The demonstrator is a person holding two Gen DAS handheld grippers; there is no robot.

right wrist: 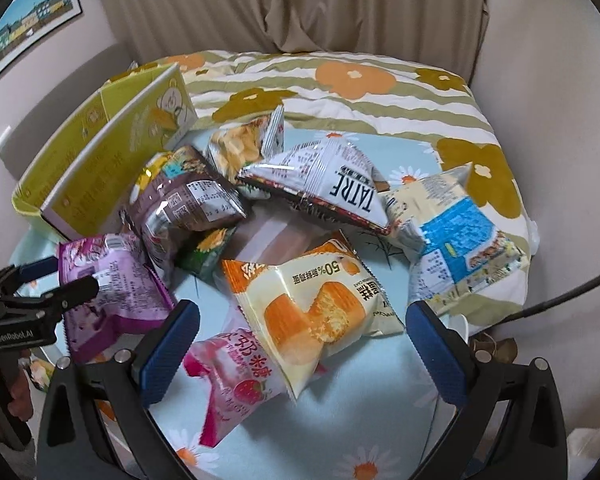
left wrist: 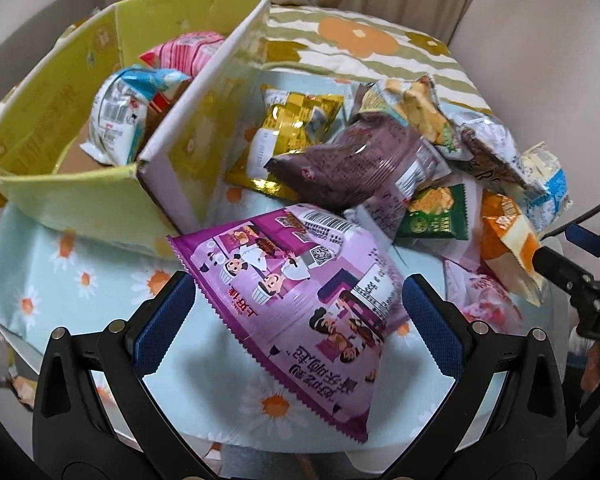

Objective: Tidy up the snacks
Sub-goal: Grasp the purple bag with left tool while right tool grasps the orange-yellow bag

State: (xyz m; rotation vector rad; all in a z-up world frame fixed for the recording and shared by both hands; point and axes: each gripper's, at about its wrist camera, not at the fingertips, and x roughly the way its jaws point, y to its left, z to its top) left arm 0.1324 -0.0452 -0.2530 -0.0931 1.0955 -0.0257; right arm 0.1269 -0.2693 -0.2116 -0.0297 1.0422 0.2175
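Two sets of jaws, both spread wide, clamped on nothing.

Likely trouble from here, judged only from the layout:
- Closing the left gripper [left wrist: 299, 280] on the puffed purple packet [left wrist: 296, 320] across its slanted width: probably a skewed pinch, with slick film sliding out or the bag swinging on the way up.
- Squeezing too hard: crushed contents, possibly a burst seam.
- Carrying left toward the yellow-green box [left wrist: 60, 184]: a risk of clipping its tall near-right wall and shoving the light cardboard across the daisy-print cloth [left wrist: 52, 280].
- Closing the right gripper [right wrist: 303, 308] low on the orange cake packet [right wrist: 312, 308]: a fair chance of catching the pink strawberry packet [right wrist: 236, 392] underneath as well.
- Both tools close together over one heap, so a possible knock between them.

Placement relative to the jaws:
- Purple packet between the left pair, crimped left edge just beside the left pad, right side near the right pad, no squeeze visible.
- Box farther off and to the left, open-topped, a few packets already inside.
- Orange cake packet between the right pair, nearer the left pad, partly on top of the pink one.
- Remaining heap, including the brown packet [left wrist: 360, 164], farther away, to the right of the box.
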